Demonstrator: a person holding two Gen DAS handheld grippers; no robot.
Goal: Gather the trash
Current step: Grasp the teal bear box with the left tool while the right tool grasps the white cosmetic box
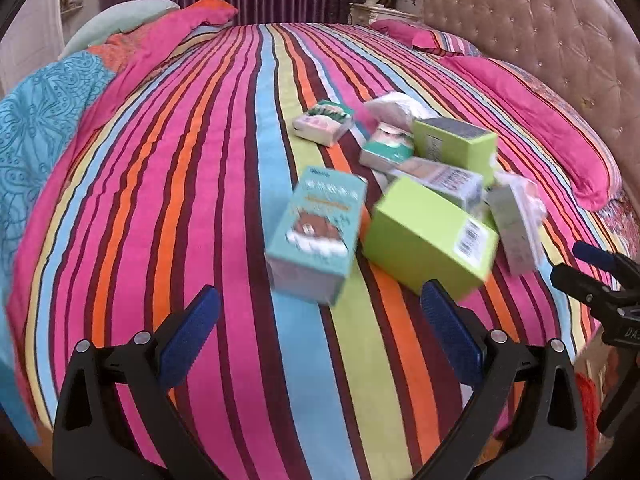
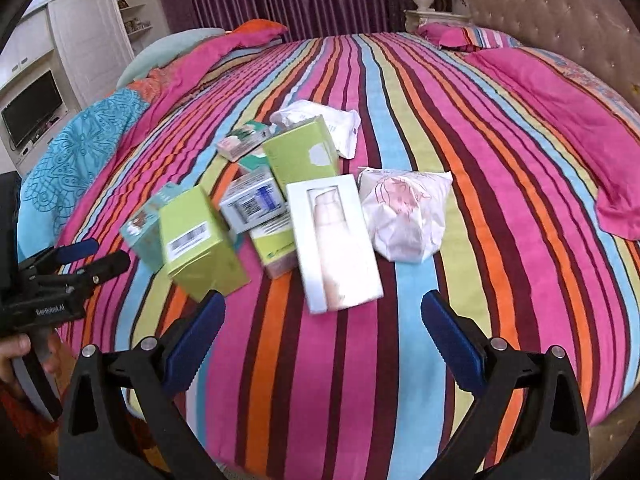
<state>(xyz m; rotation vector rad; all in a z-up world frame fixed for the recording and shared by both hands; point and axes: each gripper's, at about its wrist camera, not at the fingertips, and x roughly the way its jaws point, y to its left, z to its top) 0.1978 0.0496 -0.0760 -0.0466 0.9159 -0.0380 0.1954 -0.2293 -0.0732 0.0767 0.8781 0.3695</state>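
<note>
- Left gripper: jaws spread wide, nothing between the blue pads; it hangs just short of the teal carton, prob. lined up to take that one first since it's the nearest piece on that side.
- Right gripper: also wide open & empty, aimed at the white bottle box, which lies flat w/ its short end toward the jaws – looks like the easy first pick for that hand.
- Trash sits as one loose heap mid-bed on the striped bedspread: lime-green box tipped on edge beside the teal carton, a second green box behind it, a grey barcode box wedged between them, a crumpled white wrapper w/ pink print touching the bottle box's far right corner, another crumpled white packet at the back.
- Heap is prob. piled together so both hands can work it from one edge; each gripper comes in from its own side, well apart.
- No bin or bag in either view, so can't tell where the stuff is meant to go.
- Hard to read: nearest boxes are motion-blurred in left wrist view, labels illegible. Small green box under the barcode box is mostly covered. Teal carton half hidden behind the lime-green box in right wrist view.
- Person: only a hand on the left gripper's handle shows, cut off at frame edge.
- Pink pillow lies clear of the heap, by the tufted headboard.
</note>
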